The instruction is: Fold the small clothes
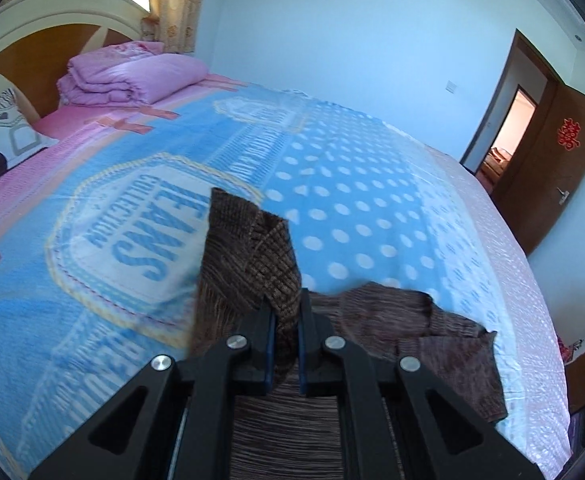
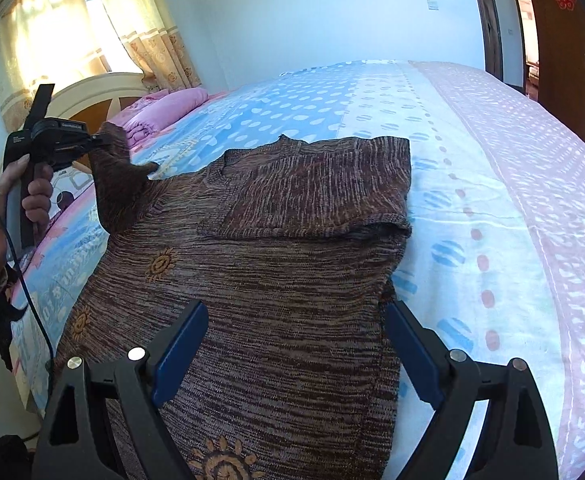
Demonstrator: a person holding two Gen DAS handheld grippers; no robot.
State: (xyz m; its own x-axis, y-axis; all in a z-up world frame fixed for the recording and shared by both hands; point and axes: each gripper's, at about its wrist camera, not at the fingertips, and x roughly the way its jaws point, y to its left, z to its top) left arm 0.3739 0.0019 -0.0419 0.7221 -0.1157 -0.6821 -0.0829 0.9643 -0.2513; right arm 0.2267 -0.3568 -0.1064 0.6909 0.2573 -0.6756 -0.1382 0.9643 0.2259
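A brown knitted sweater [image 2: 276, 264] with orange sun motifs lies on the bed, its right sleeve folded across the chest. My left gripper [image 1: 286, 312] is shut on the cuff of the left sleeve [image 1: 248, 248], which sticks up past the fingers. In the right wrist view that left gripper [image 2: 96, 142] is held by a hand at the far left and lifts the sleeve [image 2: 120, 184] off the bed. My right gripper [image 2: 296, 344] hovers open over the sweater's lower body, with nothing between its blue pads [image 2: 180, 348].
The bed has a blue, white and pink patterned cover [image 1: 352, 208]. A folded pink quilt [image 1: 132, 76] and a pillow [image 1: 0, 140] lie by the headboard. A brown door [image 1: 552, 168] stands open at the right. Curtains [image 2: 92, 32] hang behind the headboard.
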